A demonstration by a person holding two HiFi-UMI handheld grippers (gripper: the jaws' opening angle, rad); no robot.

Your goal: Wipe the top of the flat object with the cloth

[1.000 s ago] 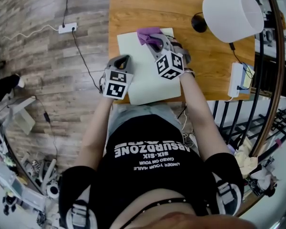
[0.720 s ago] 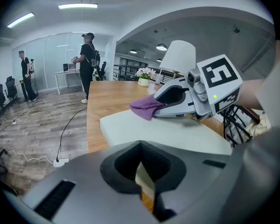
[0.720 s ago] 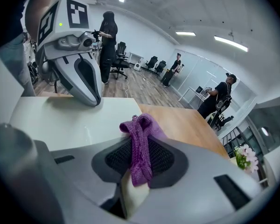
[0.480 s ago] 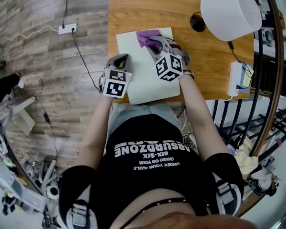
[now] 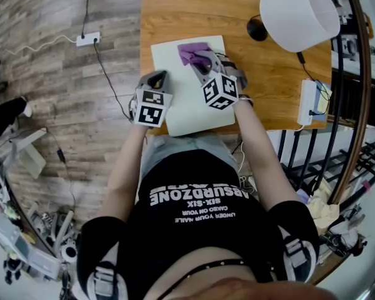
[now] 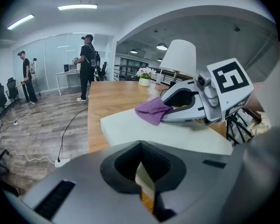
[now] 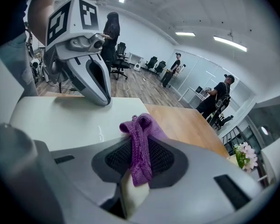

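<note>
Purple cloth (image 5: 194, 50) sits bunched on the far part of the white flat board (image 5: 181, 102), pinched in the right gripper (image 5: 203, 62). In the right gripper view the jaws are clamped on a fold of the cloth, which runs up between the pads and spills over the tips onto the board. The board lies flat on the wooden table (image 5: 269, 86), towards its near left side, with its near edge at the table's near edge. The left gripper (image 5: 159, 78) is at the board's left edge, near side, well apart from the cloth. In its own view the jaws are closed together at the tips with nothing clearly held, and a sliver of the board edge shows through the slit behind them; I cannot tell if the tips touch the board. The left gripper view also shows the right gripper low over the board, the cloth under its tip. White lamp shade (image 5: 299, 16) is over the far right of the table, and a white power strip (image 5: 87, 37) lies on the wood floor to the left.
</note>
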